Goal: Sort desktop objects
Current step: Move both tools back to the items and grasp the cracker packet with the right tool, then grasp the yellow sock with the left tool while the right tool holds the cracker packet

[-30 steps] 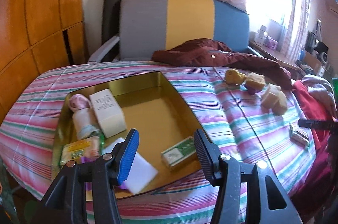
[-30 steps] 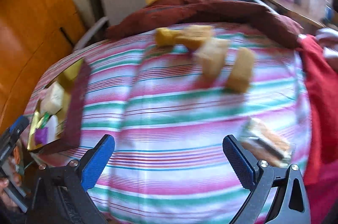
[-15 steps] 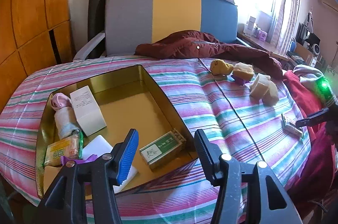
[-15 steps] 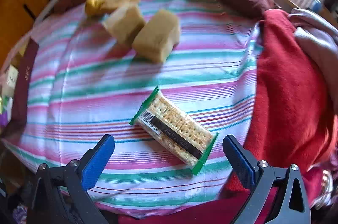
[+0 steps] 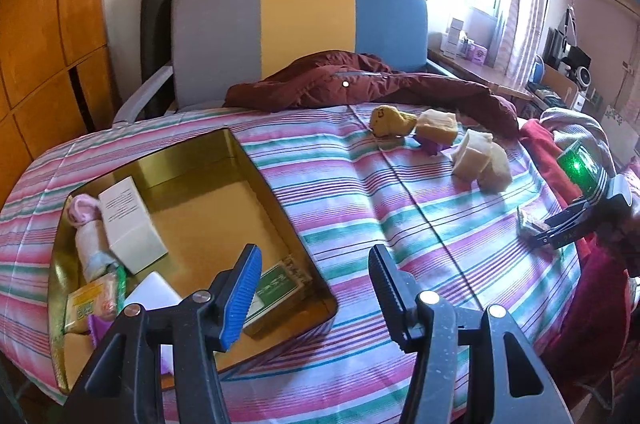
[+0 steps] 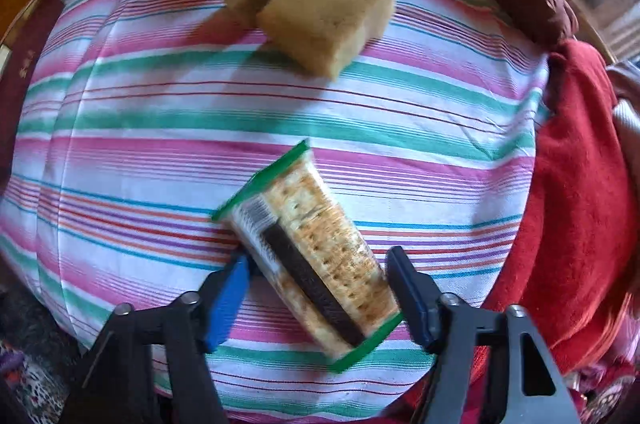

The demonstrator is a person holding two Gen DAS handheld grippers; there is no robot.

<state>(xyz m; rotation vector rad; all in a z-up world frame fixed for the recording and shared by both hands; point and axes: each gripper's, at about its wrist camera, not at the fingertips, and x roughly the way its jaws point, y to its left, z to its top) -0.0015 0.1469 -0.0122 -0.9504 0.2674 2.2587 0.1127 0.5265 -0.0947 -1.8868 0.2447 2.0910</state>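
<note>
Cracker packet (image 6: 312, 256): lying slanted on the striped cloth of the desk (image 6: 160, 143), near its right edge, between the fingers of the right gripper (image 6: 316, 260). Left blue finger (image 6: 228, 300) touching one long side of the packet, other finger (image 6: 404, 284) just beside the opposite side; cannot tell whether already pressing, picture blurred there. Behind the packet, two tan sponges (image 6: 328, 11) leaning on each other, and to the right a red cloth (image 6: 580, 163) over the desk edge.

From the left wrist view, left to right:
- Gold tray (image 5: 256, 159) on the left part of the desk, holding a pink roll of cloth (image 5: 82, 212), a white box (image 5: 128, 228), a yellow snack packet (image 5: 90, 304), a white pad (image 5: 154, 294) and a green box (image 5: 280, 286).
- Left gripper (image 5: 314, 260) above the near right corner of the tray, fingers wide apart, holding nothing.
- Farther back, a dark red jacket (image 5: 360, 83) across the far edge of the desk, in front of a grey, yellow and blue chair (image 5: 300, 23).
- Near the jacket, a yellow toy (image 5: 388, 121) touching another sponge (image 5: 436, 127).
</note>
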